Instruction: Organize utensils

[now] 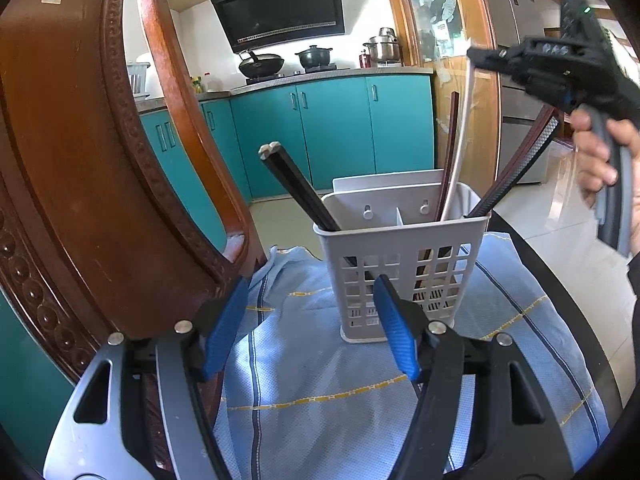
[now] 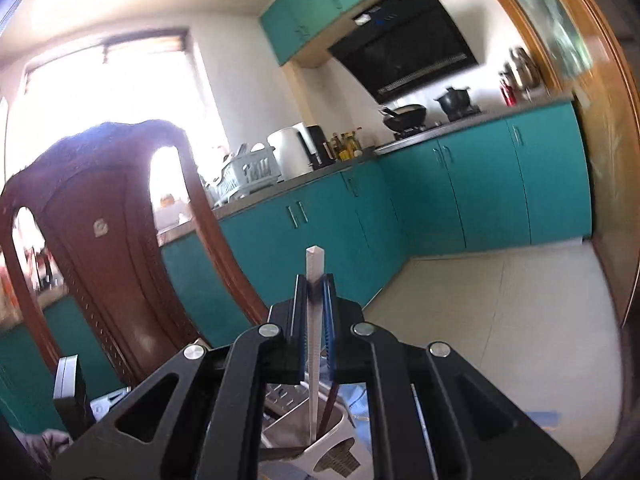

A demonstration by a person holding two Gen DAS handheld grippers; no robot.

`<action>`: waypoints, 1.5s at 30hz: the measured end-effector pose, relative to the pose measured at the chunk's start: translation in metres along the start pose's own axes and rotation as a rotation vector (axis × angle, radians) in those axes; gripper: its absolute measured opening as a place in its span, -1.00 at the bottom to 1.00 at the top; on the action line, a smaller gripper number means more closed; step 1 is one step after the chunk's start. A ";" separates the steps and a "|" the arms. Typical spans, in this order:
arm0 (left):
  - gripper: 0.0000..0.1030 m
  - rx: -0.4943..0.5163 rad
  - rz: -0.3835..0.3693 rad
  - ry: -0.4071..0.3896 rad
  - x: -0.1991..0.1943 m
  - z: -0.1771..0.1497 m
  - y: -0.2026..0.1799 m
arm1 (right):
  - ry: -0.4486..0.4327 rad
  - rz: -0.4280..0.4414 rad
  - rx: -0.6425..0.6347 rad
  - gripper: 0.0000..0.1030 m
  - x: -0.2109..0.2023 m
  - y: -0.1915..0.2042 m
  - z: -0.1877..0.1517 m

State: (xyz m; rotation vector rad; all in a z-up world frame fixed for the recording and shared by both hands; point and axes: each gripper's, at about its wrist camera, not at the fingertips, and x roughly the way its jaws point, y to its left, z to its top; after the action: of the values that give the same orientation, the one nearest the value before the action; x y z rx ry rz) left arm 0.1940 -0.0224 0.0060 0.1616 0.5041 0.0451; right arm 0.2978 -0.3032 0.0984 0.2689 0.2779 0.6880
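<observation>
The right gripper (image 2: 314, 292) has its jaws clamped on a white plastic chopstick (image 2: 314, 320) standing in the white slotted plastic utensil holder (image 1: 400, 264); lift straight up to clear the rim. The left gripper (image 1: 312, 320) hangs with its jaws wide apart, empty.

A blue striped cloth (image 1: 320, 360) is spread over the table. A carved wooden chair (image 1: 80, 160) stands at its left edge. Teal cabinets (image 1: 332, 136) run along the far wall under a grey counter. A black range hood (image 1: 280, 8) is mounted above a wok (image 1: 262, 65) and a dark pot (image 1: 314, 56). A steel pot (image 1: 382, 46) is set further right.
</observation>
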 end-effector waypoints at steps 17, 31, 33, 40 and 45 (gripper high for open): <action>0.31 -0.114 -0.001 -0.059 -0.016 0.001 0.029 | -0.045 -0.014 -0.016 -0.15 -0.083 0.072 -0.037; 0.78 -0.162 -0.055 -0.149 -0.079 -0.027 0.030 | -0.138 -0.509 -0.117 0.94 -0.128 0.178 -0.160; 0.93 -0.146 -0.033 -0.179 -0.087 -0.030 0.026 | -0.141 -0.547 -0.125 0.94 -0.124 0.181 -0.164; 0.93 -0.085 0.021 -0.225 -0.102 -0.044 0.017 | -0.105 -0.617 -0.214 0.94 -0.111 0.191 -0.173; 0.93 -0.099 0.015 -0.220 -0.101 -0.044 0.022 | -0.087 -0.618 -0.227 0.94 -0.108 0.192 -0.176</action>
State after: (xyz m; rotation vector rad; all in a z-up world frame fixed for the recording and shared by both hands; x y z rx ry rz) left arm 0.0838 -0.0028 0.0195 0.0721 0.2805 0.0656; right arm 0.0470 -0.2049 0.0165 -0.0118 0.1821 0.0930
